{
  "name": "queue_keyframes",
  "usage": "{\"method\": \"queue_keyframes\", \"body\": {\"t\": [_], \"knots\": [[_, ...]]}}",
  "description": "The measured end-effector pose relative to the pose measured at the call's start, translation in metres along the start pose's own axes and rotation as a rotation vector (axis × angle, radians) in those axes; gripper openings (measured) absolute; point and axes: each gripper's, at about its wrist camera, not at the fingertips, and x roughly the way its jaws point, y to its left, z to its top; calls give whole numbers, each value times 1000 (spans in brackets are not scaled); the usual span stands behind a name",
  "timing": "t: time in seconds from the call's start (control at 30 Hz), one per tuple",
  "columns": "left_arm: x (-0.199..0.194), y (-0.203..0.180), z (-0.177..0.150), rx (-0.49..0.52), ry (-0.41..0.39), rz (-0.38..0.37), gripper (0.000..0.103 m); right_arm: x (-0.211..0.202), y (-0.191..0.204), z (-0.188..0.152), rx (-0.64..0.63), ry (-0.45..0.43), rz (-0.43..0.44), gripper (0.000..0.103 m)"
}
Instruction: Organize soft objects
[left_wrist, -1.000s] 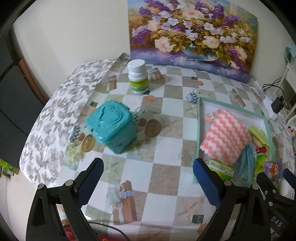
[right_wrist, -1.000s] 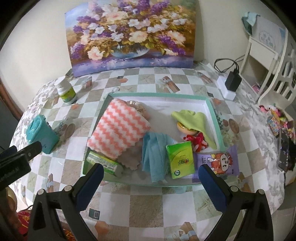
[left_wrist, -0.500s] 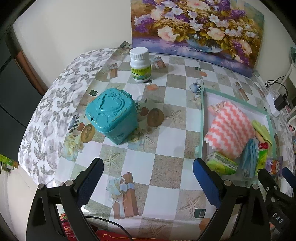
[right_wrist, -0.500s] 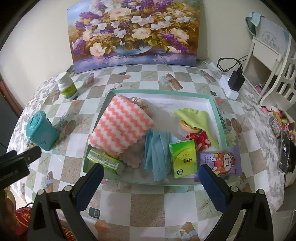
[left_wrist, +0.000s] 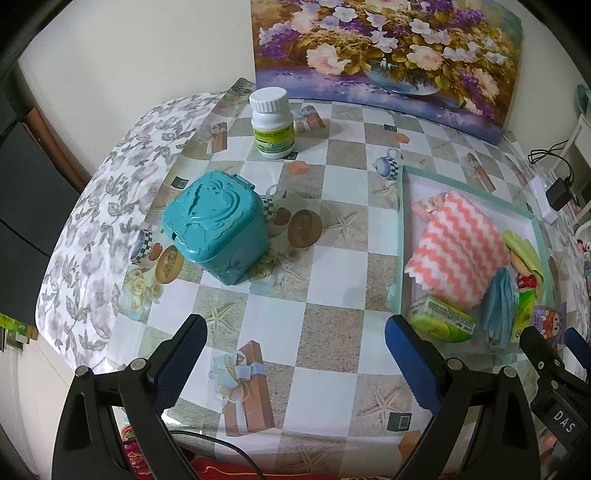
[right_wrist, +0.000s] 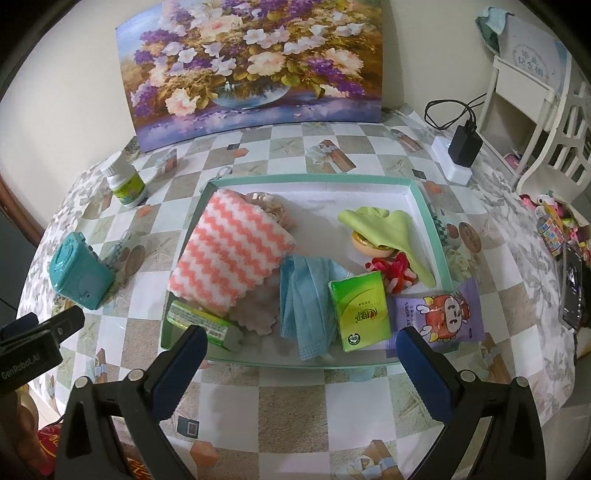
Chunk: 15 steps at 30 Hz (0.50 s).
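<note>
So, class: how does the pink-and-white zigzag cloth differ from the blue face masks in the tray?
The zigzag cloth is patterned pink and white, thick and fluffy; the blue face masks are plain, thin and pleated. The cloth is the larger and lies left of the masks. Both are soft and lie in the tray, touching.

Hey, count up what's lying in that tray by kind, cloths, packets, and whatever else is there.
Cloths: 2, coral zigzag cloth and lime green cloth
Tissue or wipes packets: 3
Face masks: 1 blue bundle
Other small items, unclear: at least 3
Total: at least 9
</note>
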Motion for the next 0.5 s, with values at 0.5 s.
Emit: {"method": "queue_keyframes", "body": {"t": [0.5], "knots": [[1,0,0,-3,11,-10,97,3,0,-1,0,9,-1,103]]}}
